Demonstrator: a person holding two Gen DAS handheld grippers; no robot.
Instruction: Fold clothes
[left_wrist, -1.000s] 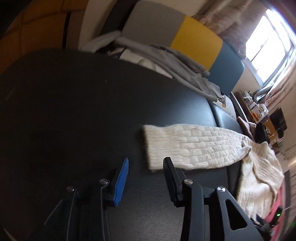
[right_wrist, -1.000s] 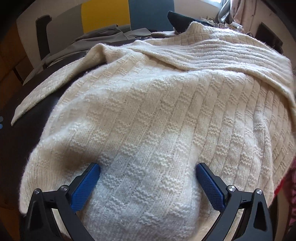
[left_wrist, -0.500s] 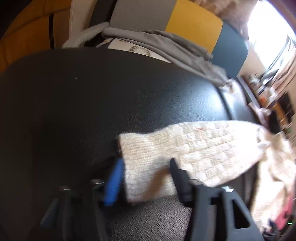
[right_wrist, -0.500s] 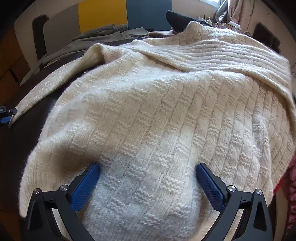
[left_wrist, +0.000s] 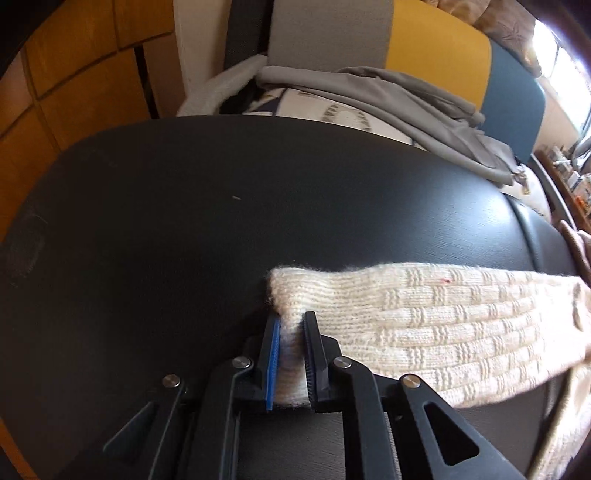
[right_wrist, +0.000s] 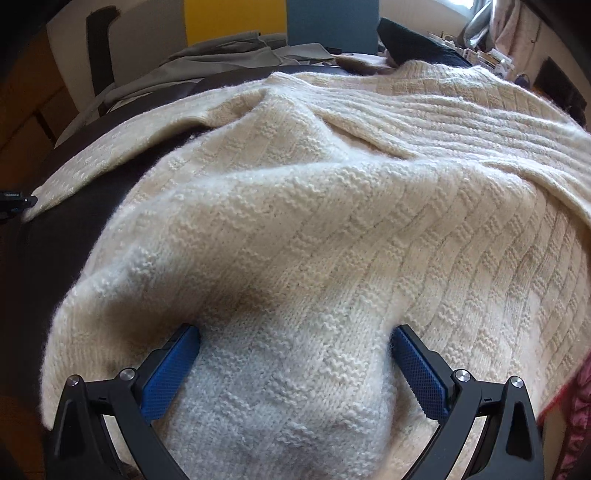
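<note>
We've got the left gripper (left_wrist: 291, 334) pinching the sweater (right_wrist: 314, 221) cuff (left_wrist: 291, 295) near the desk (left_wrist: 184, 221) front edge. Right gripper (right_wrist: 295, 354) sits spread wide over the body. Looks like sleeve-folding; next probably carry it inward.

Dark tabletop (left_wrist: 184, 221) bare leftward; grey clothes pile (left_wrist: 424, 99) blocks far edge.

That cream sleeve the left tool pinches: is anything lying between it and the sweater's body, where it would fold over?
Nothing visible. The left gripper is shut on the sleeve, and only bare black table shows beside the sweater.
</note>
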